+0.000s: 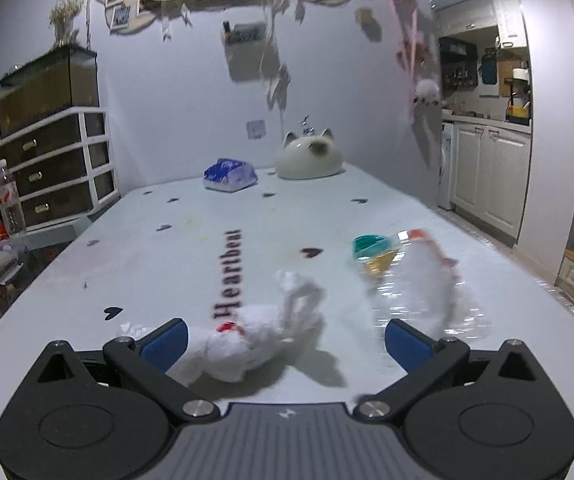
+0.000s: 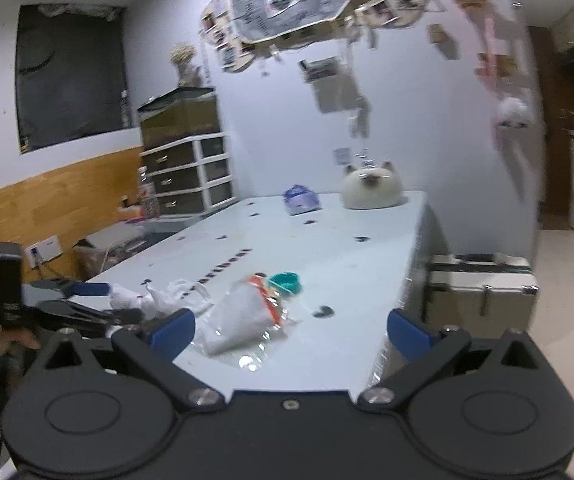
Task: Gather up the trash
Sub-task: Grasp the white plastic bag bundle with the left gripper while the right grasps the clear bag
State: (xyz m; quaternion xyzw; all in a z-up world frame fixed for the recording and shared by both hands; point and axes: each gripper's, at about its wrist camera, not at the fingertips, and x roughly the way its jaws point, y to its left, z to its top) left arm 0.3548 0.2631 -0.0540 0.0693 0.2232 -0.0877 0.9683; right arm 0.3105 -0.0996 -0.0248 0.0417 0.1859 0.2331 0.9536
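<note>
A crumpled white tissue (image 1: pixel 255 336) with a red mark lies on the white table (image 1: pixel 191 248), between the wide-apart blue pads of my left gripper (image 1: pixel 287 346), nearer the left pad. To its right lies a clear plastic wrapper with an orange edge (image 1: pixel 423 284) and a teal-capped item (image 1: pixel 371 246). In the right wrist view my right gripper (image 2: pixel 291 332) stands open near the table's front edge, the wrapper (image 2: pixel 243 320) just ahead of its left pad. The tissue (image 2: pixel 167 298) and the teal item (image 2: pixel 285 282) lie beyond. The left gripper (image 2: pixel 87 300) shows at left, held by a hand.
A blue-and-white tissue pack (image 1: pixel 229 176) and a cat-shaped white dome (image 1: pixel 309 156) stand at the table's far end. A drawer unit with a tank (image 1: pixel 55 148) stands left. A metal-edged case (image 2: pixel 483 292) sits on the floor right of the table. Kitchen cabinets (image 1: pixel 487 176) lie beyond.
</note>
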